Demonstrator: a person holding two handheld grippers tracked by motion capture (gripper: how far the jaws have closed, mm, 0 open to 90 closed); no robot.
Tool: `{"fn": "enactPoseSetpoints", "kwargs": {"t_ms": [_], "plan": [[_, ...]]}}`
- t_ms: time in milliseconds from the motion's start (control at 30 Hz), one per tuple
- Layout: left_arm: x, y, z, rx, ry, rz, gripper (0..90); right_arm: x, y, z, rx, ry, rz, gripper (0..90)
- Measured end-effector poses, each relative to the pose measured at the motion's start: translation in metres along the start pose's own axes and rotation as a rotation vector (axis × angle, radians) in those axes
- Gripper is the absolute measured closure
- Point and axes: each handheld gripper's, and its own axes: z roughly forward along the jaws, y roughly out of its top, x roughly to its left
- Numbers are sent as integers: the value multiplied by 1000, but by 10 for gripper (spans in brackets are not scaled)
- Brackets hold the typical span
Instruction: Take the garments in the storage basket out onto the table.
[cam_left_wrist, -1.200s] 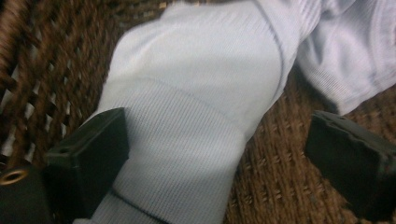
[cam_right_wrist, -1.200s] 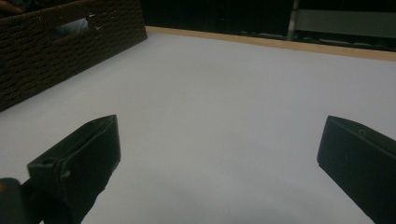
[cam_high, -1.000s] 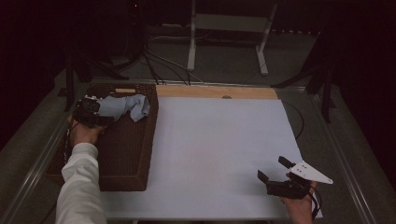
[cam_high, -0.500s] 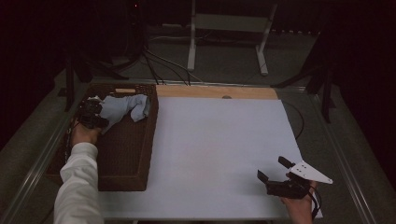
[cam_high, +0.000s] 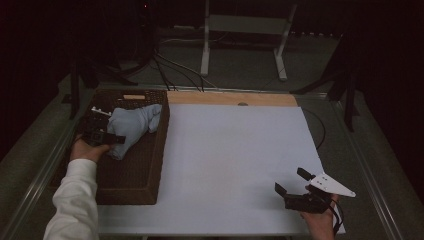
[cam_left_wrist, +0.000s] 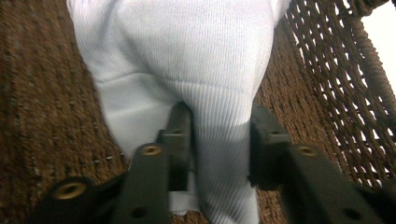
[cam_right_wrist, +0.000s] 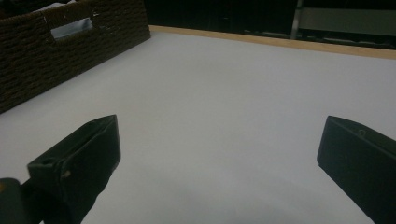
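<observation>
Nearest the person, the right tool (cam_high: 292, 189) rested at the near right corner of the white worktop (cam_high: 235, 160), its jaws standing wide apart with nothing between them; in the right gripper view they framed bare white surface. It lay well apart from the work.

Farther off, at the left, the left tool (cam_high: 119, 138) sat inside the dark wicker basket (cam_high: 135, 175), which stood along the left edge of the worktop. Its jaws had just been closing and then eased a little, and in the left gripper view they pressed from both sides on a ribbed fold of the light blue garment (cam_left_wrist: 187, 60), so the tool was clamped on cloth. The garment lay bunched in the far half of the basket, its bulk beyond the tool and resting on the woven floor.

The step in hand looked like lifting the garment out. To do it well, the grip should stay firm on that thick fold, and the lift should go straight up until the trailing cloth clears the basket's rim (cam_high: 164, 125), before it swings across to the open worktop. Dragging sideways too early could snag the knit on the weave.
</observation>
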Motion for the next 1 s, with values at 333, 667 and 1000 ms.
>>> {"fn": "enactPoseSetpoints", "kwargs": {"t_ms": [333, 667, 1000], "plan": [[0, 13, -8, -220, 106, 47, 53, 1, 0, 1, 2, 2, -4, 0], [11, 33, 12, -292, 164, 48, 4, 0, 0, 1, 3, 2, 0, 0], [17, 37, 46, -183, 214, -15, 29, -2, 0, -1, -2, -2, 8, 0]]}}
